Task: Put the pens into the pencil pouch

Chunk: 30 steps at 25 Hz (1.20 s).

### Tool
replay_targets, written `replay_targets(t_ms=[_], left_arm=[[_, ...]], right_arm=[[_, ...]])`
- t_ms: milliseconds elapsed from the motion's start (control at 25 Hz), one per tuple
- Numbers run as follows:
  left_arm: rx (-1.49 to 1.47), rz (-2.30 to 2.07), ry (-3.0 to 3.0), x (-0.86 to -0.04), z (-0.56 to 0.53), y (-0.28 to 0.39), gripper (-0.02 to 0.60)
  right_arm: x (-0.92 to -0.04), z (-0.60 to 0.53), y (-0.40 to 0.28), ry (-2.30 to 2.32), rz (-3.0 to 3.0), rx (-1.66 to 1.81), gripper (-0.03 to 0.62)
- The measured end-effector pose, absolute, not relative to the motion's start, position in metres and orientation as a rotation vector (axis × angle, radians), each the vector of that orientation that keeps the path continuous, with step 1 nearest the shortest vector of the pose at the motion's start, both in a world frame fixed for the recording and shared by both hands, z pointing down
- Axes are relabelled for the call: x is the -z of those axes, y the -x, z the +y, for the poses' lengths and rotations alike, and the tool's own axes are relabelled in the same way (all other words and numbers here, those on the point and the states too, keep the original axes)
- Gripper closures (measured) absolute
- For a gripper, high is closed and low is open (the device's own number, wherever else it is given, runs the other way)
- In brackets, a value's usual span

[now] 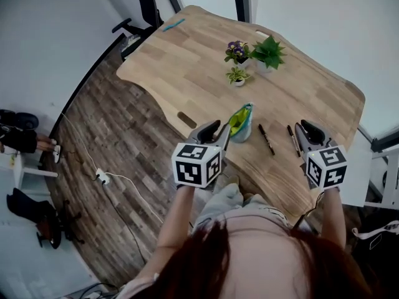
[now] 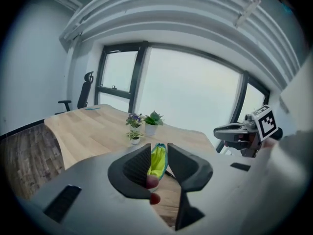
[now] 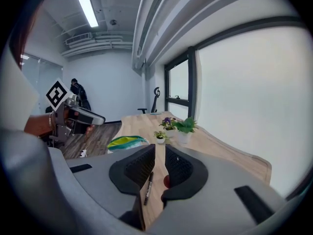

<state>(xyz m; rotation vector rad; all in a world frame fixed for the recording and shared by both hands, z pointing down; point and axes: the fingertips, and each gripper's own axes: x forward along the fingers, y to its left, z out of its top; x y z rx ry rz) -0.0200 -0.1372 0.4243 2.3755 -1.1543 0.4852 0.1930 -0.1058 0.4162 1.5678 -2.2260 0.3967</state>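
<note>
Pens [image 1: 266,139]: two, lying near-to-far, right of pouch [image 1: 240,122].
Pouch: upright, mouth up.
Left gripper [image 2: 157,156]: wide, empty.
Right gripper [image 3: 159,156]: narrow, empty.

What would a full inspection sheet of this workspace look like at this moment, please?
Surface: light wooden table, mostly bare.
Job's things: teal pencil pouch with yellow-green lining standing open; two black pens lying on the table beside it, not yet inside.
Clutter: three small potted plants; flat blue item at the far corner.
Grippers: left gripper jaws apart, pouch ahead of them; right gripper jaws slightly apart above a pen, nothing held.
Cables: white cable with power strip on the floor.
Surroundings: black office chair; large windows.
</note>
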Motion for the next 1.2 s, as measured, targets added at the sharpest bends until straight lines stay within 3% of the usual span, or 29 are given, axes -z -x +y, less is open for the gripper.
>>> replay_targets(t_ms=[960, 1200], left_arm=[[-0.773, -0.854, -2.210, -0.517, -0.178, -0.001, 0.466], [-0.781, -0.857, -2.186, -0.524, -0.180, 0.000, 0.504]], right_arm=[[-0.614, -0.141, -0.237, -1.317, -1.826, -0.803, 0.510], [-0.648, -0.146, -0.243, -1.270, -1.746, -0.889, 0.508]])
